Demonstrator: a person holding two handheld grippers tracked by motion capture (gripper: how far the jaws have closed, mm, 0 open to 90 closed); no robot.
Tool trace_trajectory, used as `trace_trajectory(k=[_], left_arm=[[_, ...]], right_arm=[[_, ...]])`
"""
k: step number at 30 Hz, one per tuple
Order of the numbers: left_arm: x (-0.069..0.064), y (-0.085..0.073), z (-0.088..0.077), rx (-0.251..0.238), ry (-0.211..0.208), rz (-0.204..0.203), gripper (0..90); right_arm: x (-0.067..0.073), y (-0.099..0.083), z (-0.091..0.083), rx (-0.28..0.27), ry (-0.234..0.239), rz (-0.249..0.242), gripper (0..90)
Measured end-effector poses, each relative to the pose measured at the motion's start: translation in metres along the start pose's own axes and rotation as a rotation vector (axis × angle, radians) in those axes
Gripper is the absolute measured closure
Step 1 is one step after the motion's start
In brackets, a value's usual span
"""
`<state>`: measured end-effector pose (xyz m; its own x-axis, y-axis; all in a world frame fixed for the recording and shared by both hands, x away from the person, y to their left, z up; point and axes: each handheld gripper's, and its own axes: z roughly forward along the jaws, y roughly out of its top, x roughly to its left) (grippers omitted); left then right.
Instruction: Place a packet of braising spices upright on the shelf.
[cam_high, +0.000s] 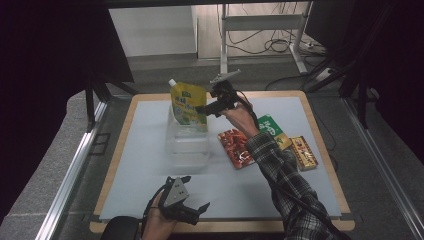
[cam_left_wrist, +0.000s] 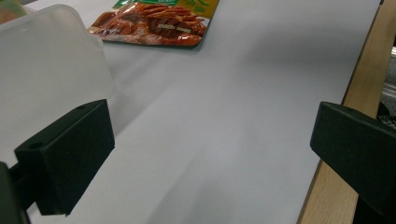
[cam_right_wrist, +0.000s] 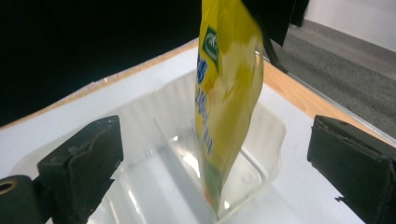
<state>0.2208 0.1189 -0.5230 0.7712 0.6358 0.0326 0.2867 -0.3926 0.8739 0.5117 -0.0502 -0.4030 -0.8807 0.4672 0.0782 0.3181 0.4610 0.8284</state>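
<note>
A yellow spouted pouch (cam_high: 187, 105) stands upright in a clear plastic container (cam_high: 187, 147) at the back middle of the white mat. My right gripper (cam_high: 201, 108) hovers just right of the pouch, level with its upper half, open and apart from it. In the right gripper view the pouch (cam_right_wrist: 226, 93) stands edge-on between and beyond the black jaws of the right gripper (cam_right_wrist: 215, 140), inside the container (cam_right_wrist: 271, 135). My left gripper (cam_high: 197, 192) rests open near the table's front edge, holding nothing. In its own view the left gripper (cam_left_wrist: 212, 126) faces bare mat, with the container (cam_left_wrist: 46, 70) to its left.
A red snack packet (cam_high: 234, 144) lies right of the container, with a green packet (cam_high: 274, 129) and a brown-and-gold box (cam_high: 304, 152) further right. The red packet (cam_left_wrist: 154, 25) also lies ahead of the left gripper. The table's wooden rim (cam_left_wrist: 369, 60) borders the mat.
</note>
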Motion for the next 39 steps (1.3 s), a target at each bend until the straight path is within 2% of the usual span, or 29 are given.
trace_trajectory(k=[10, 18, 23, 26, 39], left_arm=[[-0.001, 0.0, 0.001, -0.002, -0.004, 0.0, 0.0], [-0.003, 0.0, 0.001, -0.01, -0.011, 0.011, 0.0], [-0.003, 0.0, 0.002, -0.011, -0.015, 0.016, 0.0], [-0.004, 0.0, 0.002, -0.01, -0.018, 0.02, 0.0], [-0.005, 0.0, 0.003, -0.007, -0.015, 0.033, 0.0]], right_arm=[[0.004, -0.017, -0.014, 0.026, -0.023, -0.02, 3.1], [0.006, -0.031, -0.026, 0.05, -0.02, -0.023, 3.2], [0.01, -0.039, -0.034, 0.059, -0.014, -0.043, 3.2], [0.011, -0.045, -0.04, 0.059, -0.01, -0.032, 3.2], [0.005, -0.075, -0.074, 0.07, -0.051, -0.009, 3.2]])
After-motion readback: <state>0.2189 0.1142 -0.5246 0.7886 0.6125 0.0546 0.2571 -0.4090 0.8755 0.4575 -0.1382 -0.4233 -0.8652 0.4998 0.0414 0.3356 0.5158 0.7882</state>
